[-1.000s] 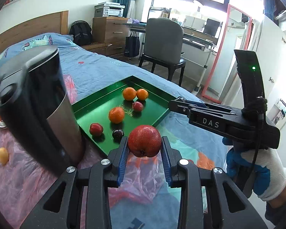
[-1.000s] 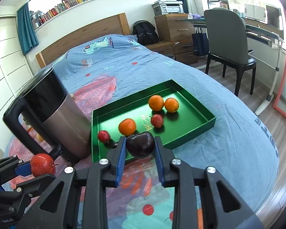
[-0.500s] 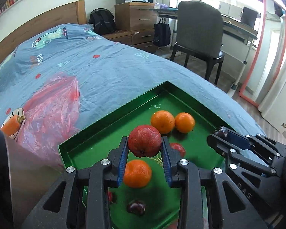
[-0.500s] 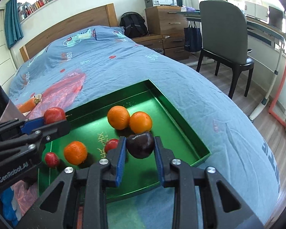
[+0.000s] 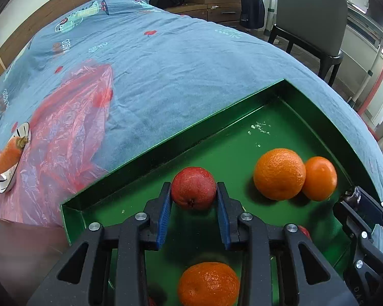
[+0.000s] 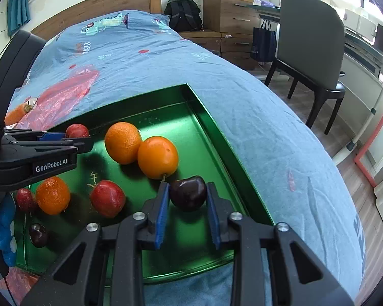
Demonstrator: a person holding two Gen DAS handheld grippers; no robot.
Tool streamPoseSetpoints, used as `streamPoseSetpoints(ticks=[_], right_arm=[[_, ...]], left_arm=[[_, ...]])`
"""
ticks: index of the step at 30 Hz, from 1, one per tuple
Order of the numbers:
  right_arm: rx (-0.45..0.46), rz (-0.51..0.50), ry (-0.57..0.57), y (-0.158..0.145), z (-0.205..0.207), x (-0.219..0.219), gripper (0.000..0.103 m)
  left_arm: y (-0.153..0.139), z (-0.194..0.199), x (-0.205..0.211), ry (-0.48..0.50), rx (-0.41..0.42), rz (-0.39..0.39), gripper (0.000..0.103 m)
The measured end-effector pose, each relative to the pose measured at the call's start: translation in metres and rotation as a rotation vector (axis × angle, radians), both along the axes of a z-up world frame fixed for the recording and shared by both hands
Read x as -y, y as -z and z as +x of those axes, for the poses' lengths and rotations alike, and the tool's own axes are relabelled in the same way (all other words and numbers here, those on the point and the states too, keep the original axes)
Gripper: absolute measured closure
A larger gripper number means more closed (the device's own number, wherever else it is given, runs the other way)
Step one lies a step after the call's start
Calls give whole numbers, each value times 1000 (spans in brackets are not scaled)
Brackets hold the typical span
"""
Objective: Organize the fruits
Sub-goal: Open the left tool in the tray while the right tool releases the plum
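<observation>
A small red fruit hides behind the left gripper; the lowest orange is edge-cropped.

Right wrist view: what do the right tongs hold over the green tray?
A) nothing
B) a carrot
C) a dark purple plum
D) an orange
C: the right tongs are shut on a dark purple plum between the blue pads, above the green tray beside two oranges.

Bed (blue cover) carries green tray, pink bag.
</observation>
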State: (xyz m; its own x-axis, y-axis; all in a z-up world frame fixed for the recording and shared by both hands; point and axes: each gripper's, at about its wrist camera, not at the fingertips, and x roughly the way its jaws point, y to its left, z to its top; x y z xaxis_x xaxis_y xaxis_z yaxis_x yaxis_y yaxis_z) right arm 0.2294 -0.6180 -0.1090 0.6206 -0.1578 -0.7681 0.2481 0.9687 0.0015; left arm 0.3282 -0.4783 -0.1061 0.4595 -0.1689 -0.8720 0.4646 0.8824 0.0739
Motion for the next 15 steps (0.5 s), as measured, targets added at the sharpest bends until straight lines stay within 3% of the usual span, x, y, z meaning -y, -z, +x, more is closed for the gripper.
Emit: streamPoseSetpoints(ticks=[7, 12, 13, 15], right_arm=[[-26, 2, 0, 11, 0, 3, 84], [-42, 5, -3, 10, 1, 2, 82], [-48, 0, -3, 10, 2, 2, 80], [-54, -1, 0, 10, 1, 2, 66]], left_arm=[[4, -3, 2, 36, -17, 6, 73], [-1, -6, 1, 47, -12, 5, 58], [-4, -7, 1, 50, -5, 5, 56], [-10, -11, 0, 47, 13, 6, 54]])
